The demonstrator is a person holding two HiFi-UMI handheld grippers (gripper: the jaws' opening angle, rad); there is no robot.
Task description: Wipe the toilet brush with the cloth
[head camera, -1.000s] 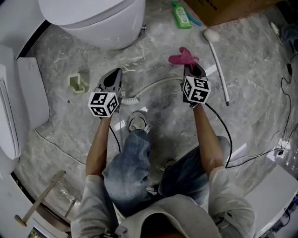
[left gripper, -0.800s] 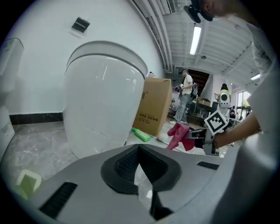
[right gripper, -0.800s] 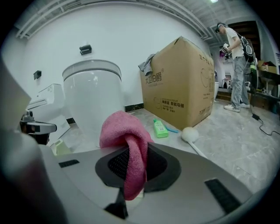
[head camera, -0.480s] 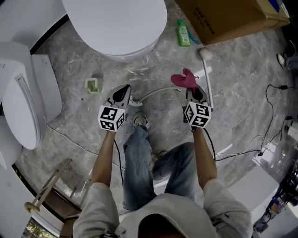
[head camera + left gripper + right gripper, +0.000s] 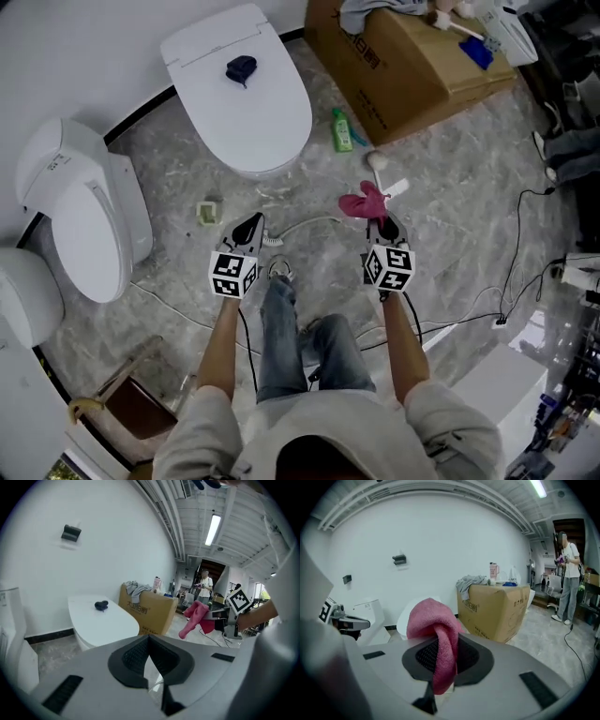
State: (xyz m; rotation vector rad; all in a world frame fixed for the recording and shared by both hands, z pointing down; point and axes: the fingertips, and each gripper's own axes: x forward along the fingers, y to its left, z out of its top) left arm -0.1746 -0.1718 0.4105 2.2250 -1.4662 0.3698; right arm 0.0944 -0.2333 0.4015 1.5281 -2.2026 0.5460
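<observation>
The toilet brush (image 5: pixel 309 223) lies sideways on the floor (image 5: pixel 450 234), bristles nearest the left hand-held gripper (image 5: pixel 253 221), which is pressed together and empty; the right hand-held gripper (image 5: pixel 382 221) pinches the cloth (image 5: pixel 364 201).

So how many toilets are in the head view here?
2: one toilet at top centre, lid down; a second toilet on the left by the wall. A white rounded shape at the left edge may be a third.

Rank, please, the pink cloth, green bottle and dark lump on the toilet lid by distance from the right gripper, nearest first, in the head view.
1. Pink cloth: in the right gripper's tongs.
2. Green bottle: floor ahead.
3. Dark lump: toilet lid, far left.
</observation>
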